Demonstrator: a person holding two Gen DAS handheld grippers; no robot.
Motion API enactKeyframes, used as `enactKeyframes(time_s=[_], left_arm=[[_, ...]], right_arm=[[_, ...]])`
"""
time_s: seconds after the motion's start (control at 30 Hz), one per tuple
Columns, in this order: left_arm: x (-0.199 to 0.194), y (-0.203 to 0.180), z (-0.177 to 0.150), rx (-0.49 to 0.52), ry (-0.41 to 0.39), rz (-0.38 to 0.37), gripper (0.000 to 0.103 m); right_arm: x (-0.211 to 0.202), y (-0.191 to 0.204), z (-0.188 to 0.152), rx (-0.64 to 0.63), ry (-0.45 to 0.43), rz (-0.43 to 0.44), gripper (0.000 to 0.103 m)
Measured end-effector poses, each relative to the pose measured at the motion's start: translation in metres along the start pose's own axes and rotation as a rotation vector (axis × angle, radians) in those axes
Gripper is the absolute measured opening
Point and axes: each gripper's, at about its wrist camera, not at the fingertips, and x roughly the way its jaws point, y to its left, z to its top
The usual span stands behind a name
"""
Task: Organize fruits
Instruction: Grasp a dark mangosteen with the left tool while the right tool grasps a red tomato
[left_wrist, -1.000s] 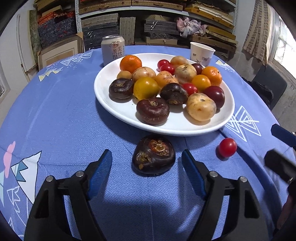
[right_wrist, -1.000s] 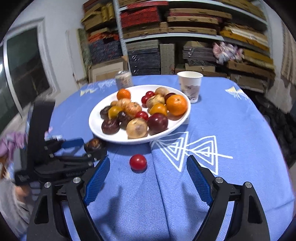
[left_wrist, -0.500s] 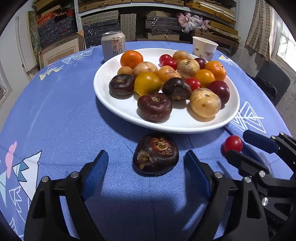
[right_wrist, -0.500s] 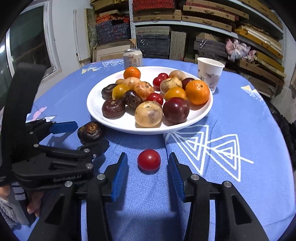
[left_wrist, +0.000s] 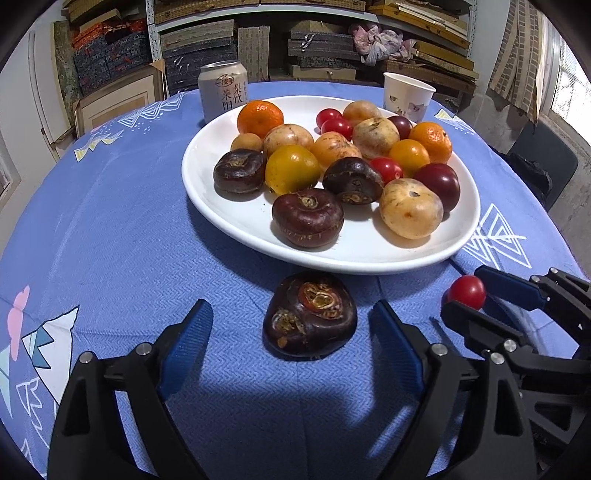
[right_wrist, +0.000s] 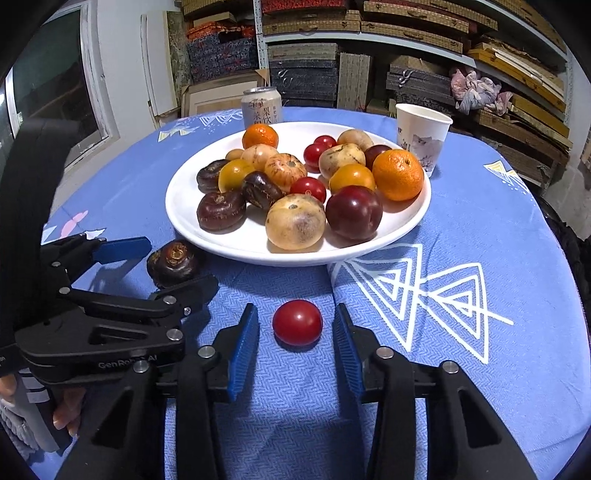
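A dark brown water chestnut (left_wrist: 309, 314) lies on the blue cloth just in front of the white plate (left_wrist: 229, 214). My left gripper (left_wrist: 295, 332) is open with its blue pads on either side of it, not touching. A red cherry tomato (right_wrist: 297, 322) lies on the cloth between the open fingers of my right gripper (right_wrist: 295, 332), with a small gap on each side. The plate (right_wrist: 406, 229) holds several fruits: oranges, tomatoes, plums, chestnuts. The chestnut (right_wrist: 173, 263) and left gripper (right_wrist: 159, 269) show in the right view; the tomato (left_wrist: 468, 291) and right gripper (left_wrist: 471, 295) show in the left view.
A drink can (left_wrist: 222, 90) and a paper cup (left_wrist: 408, 96) stand behind the plate. The round table's blue cloth (right_wrist: 480, 206) drops away on the right. Shelves with boxes fill the background. A dark chair (left_wrist: 535, 166) stands at the right.
Both grippers have moved forward around their fruits. My right gripper has narrowed from wide open to a closer span around the tomato. The left gripper stays wide open.
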Motion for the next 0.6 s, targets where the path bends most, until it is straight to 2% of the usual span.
enactKeyframes(time_s=[0.07, 0.1, 0.17, 0.2, 0.3, 0.43, 0.6], left_arm=[[0.0, 0.001, 0.0, -0.002, -0.003, -0.002, 0.085], [0.0, 0.001, 0.001, -0.001, -0.007, -0.007, 0.081], [-0.002, -0.001, 0.001, 0.01, -0.018, -0.022, 0.071], [-0.003, -0.003, 0.001, 0.02, -0.021, -0.025, 0.064], [-0.005, -0.005, 0.001, 0.037, -0.034, -0.071, 0.044], [-0.009, -0.002, -0.002, 0.026, -0.042, -0.12, 0.044], [-0.016, -0.005, -0.011, 0.048, -0.037, -0.112, 0.044]], right_arm=[[0.003, 0.0, 0.001, 0.0, 0.014, 0.0, 0.039], [0.004, 0.0, 0.0, -0.002, 0.021, 0.001, 0.036], [0.006, 0.003, 0.001, -0.013, 0.034, -0.003, 0.033], [0.006, 0.004, -0.001, -0.017, 0.032, -0.007, 0.027], [0.005, 0.005, -0.002, -0.024, 0.032, -0.01, 0.027], [0.001, 0.005, -0.006, -0.029, 0.029, -0.002, 0.026], [-0.009, -0.003, -0.015, 0.005, 0.029, 0.022, 0.026]])
